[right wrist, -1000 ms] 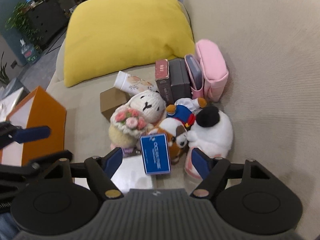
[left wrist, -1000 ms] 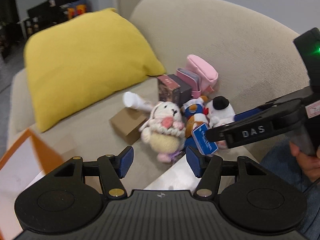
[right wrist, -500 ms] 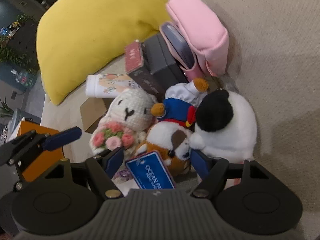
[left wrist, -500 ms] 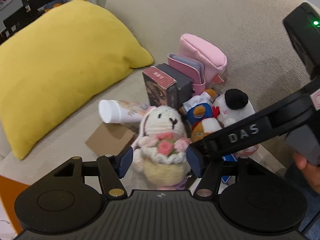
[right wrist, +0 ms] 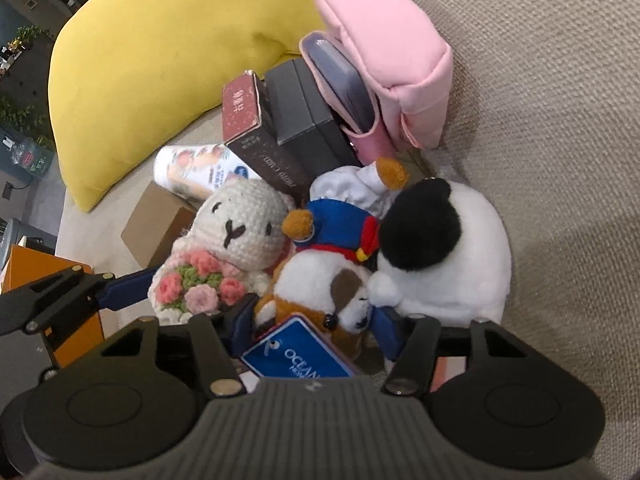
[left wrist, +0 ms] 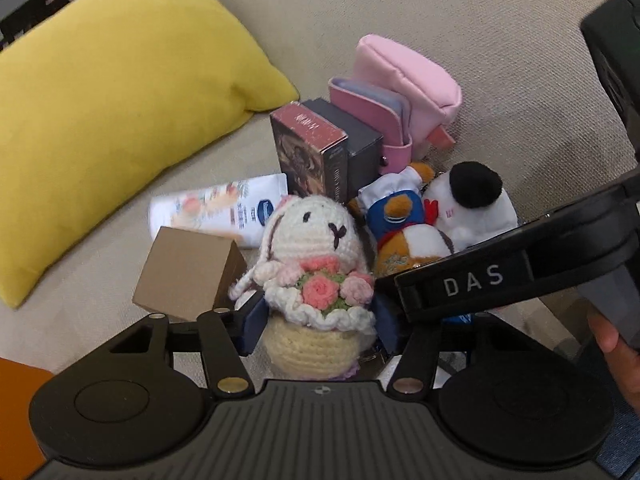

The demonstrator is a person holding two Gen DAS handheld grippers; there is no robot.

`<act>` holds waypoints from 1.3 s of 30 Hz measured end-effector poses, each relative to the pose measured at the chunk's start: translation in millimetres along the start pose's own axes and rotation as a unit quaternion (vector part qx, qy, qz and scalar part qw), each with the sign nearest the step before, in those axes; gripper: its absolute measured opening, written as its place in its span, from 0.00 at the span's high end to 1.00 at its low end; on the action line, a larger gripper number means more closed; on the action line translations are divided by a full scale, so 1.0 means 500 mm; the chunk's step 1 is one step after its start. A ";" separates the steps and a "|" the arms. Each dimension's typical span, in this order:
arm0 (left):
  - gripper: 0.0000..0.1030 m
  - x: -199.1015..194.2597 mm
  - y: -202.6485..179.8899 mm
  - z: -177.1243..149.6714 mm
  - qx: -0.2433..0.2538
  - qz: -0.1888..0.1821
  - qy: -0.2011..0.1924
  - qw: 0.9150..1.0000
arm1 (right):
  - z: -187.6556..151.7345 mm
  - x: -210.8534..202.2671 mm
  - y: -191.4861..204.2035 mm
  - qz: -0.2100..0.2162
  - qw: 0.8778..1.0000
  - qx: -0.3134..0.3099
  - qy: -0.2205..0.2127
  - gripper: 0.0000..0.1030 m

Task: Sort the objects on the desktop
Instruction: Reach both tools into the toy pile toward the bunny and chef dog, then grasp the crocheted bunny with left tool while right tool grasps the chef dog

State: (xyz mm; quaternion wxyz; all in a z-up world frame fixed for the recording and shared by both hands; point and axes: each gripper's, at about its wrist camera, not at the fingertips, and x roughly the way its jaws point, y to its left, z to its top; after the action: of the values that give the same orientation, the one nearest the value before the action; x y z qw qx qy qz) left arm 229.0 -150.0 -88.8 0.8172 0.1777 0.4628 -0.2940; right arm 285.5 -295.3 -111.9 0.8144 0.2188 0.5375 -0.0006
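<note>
Crocheted bunny [left wrist: 312, 280]: soft, light, best taken at its base; left gripper [left wrist: 318, 330] closing around it. Brown-and-white plush dog [right wrist: 324, 292] bracketed by closing right gripper [right wrist: 312, 330].

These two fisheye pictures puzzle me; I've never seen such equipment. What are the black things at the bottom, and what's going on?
No robot here: a person holds a black two-finger gripper in each hand, each carrying a camera that looks along its fingers. One picture comes from the left gripper, the other from the right gripper.

On the beige sofa lie a yellow cushion, a pink padded pouch, two dark boxes, a white lotion tube, a brown cardboard box and several plush toys.

The left gripper's jaws are closing around the cream crocheted bunny with pink flowers. The right gripper's jaws are closing around the brown-and-white plush dog in a blue jacket. Neither toy is lifted yet.
</note>
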 end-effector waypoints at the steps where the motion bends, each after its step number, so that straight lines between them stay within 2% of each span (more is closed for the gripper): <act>1: 0.41 -0.003 -0.001 0.000 -0.002 0.001 -0.001 1.000 | -0.002 -0.002 -0.001 0.002 1.000 0.001 -0.003 0.44; 8: 0.47 -0.037 0.029 -0.021 -0.057 0.007 0.012 0.998 | -0.016 -0.012 0.015 0.029 0.999 -0.024 -0.002 0.46; 11: 0.47 -0.055 0.040 -0.038 -0.079 0.022 0.015 0.997 | -0.021 -0.017 0.037 0.047 0.997 -0.058 0.005 0.46; 14: 0.47 -0.066 0.049 -0.057 -0.097 0.023 0.016 0.995 | -0.022 -0.010 0.052 0.044 0.995 -0.089 0.012 0.45; 19: 0.44 -0.076 0.049 -0.072 -0.094 0.020 -0.007 0.995 | -0.011 0.034 0.065 0.031 0.996 -0.083 0.028 0.40; 21: 0.43 -0.078 0.046 -0.074 -0.087 0.021 -0.020 0.996 | -0.007 0.032 0.044 0.041 0.997 -0.062 0.034 0.36; 25: 0.41 -0.090 0.052 -0.068 -0.077 0.017 -0.041 0.996 | -0.013 0.008 0.013 0.061 0.997 -0.031 0.033 0.35; 33: 0.35 -0.054 0.053 -0.048 -0.052 0.014 -0.002 0.999 | -0.009 0.024 0.025 0.054 0.997 -0.043 0.043 0.32; 39: 0.34 -0.034 0.065 -0.052 -0.058 -0.005 0.016 0.998 | -0.008 0.036 0.035 0.058 0.996 -0.055 0.046 0.38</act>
State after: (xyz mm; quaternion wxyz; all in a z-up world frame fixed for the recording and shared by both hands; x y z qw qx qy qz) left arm 226.4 -105.0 -86.6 0.8173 0.1322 0.4928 -0.2678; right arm 293.9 -273.7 -122.7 0.7986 0.2040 0.5596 0.0864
